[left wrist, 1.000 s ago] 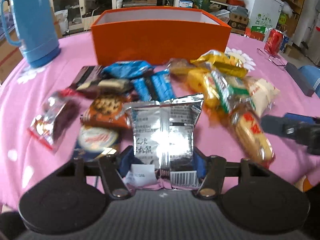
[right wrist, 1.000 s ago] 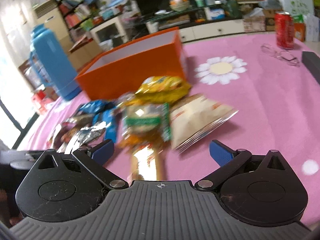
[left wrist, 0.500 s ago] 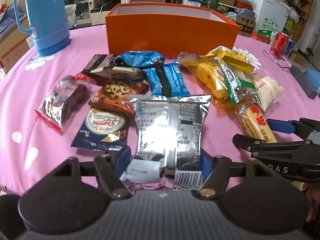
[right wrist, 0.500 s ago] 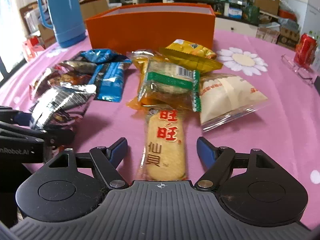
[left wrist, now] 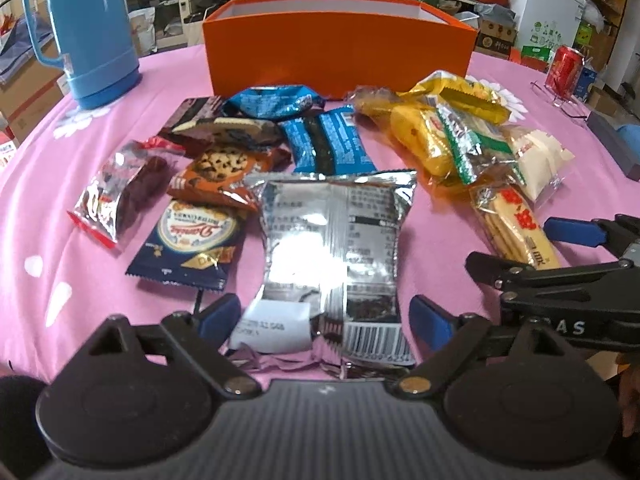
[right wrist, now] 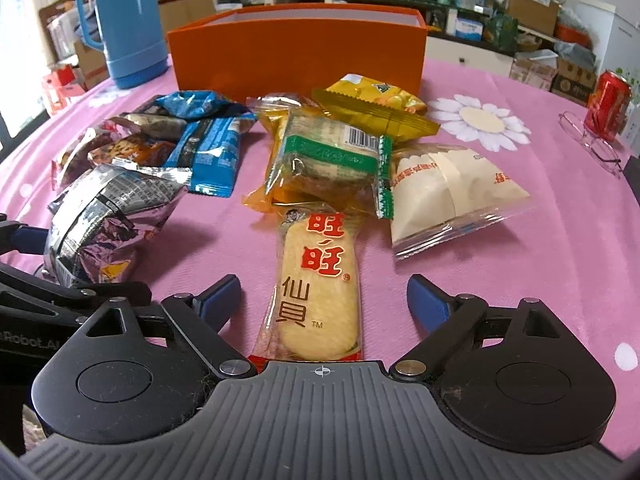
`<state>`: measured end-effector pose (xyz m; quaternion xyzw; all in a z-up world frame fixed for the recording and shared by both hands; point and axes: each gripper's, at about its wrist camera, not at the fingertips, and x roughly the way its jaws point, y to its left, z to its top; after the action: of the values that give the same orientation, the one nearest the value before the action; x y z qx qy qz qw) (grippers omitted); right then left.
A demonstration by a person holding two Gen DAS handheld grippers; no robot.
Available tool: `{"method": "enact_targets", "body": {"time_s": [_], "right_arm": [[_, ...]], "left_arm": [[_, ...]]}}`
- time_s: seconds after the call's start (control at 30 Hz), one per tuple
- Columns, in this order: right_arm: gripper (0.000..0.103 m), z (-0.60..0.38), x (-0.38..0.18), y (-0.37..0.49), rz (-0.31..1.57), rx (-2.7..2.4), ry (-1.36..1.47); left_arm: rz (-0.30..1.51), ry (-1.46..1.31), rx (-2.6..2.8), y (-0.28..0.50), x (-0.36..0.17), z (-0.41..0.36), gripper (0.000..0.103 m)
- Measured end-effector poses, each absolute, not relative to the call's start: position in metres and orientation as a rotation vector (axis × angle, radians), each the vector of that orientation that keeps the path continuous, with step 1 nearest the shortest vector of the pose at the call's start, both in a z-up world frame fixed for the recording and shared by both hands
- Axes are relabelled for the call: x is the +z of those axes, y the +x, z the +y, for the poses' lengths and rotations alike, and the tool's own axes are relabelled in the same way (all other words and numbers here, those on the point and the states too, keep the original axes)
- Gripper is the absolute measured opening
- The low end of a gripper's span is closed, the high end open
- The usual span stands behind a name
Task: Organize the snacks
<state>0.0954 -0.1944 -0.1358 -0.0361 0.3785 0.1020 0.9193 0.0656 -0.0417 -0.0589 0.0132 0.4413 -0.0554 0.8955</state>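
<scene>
- Left gripper (left wrist: pixel 326 318) is spread wide, blue fingertips on either side of the near end of a silver foil snack bag (left wrist: pixel 334 248), not pinching it. The bag lies flat on the pink tablecloth (left wrist: pixel 48 200), barcode end nearest.
- Right gripper (right wrist: pixel 324 300) is wide open as well, straddling the near end of a long rice cracker pack (right wrist: pixel 318 284) with red characters on it. There's a gap on both sides, so no grip.
- The rest of the snacks sit in a loose pile between the grippers and the orange box (right wrist: pixel 296 50) at the far side: blue wrappers (left wrist: pixel 326 144) in the middle, a chocolate chip cookie pack (left wrist: pixel 220 170) and a dark blue cookie pack (left wrist: pixel 188 246) on the left, yellow bag (right wrist: pixel 372 108), green-striped pack (right wrist: pixel 336 160) and a white pack (right wrist: pixel 448 188) on the right.
- The box is open on top; I can't see what's inside it.
- Blue thermos jug (left wrist: pixel 94 30) at far left, red soda can (right wrist: pixel 608 104) and eyeglasses (right wrist: pixel 592 144) at far right.
</scene>
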Motion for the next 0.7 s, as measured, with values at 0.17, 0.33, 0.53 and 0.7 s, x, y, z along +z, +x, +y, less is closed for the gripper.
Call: {"method": "enact_targets", "body": {"time_s": [0.17, 0.33, 0.53, 0.7], "right_arm": [[0.042, -0.195, -0.133, 0.092, 0.767, 0.206, -0.081], [0.012, -0.196, -0.126, 0.081, 0.765, 0.249, -0.070], [0.012, -0.213, -0.100, 0.053, 0.689, 0.294, 0.098], [0.012, -0.211, -0.074, 0.053, 0.635, 0.346, 0.162]], "left_arm": [[0.878, 0.032, -0.117, 0.064, -0.058, -0.041, 0.067], [0.860, -0.049, -0.156, 0.056, -0.045, -0.028, 0.061], [0.780, -0.123, -0.187, 0.045, -0.001, -0.006, 0.061], [0.722, -0.178, -0.199, 0.074, 0.028, 0.008, 0.061]]}}
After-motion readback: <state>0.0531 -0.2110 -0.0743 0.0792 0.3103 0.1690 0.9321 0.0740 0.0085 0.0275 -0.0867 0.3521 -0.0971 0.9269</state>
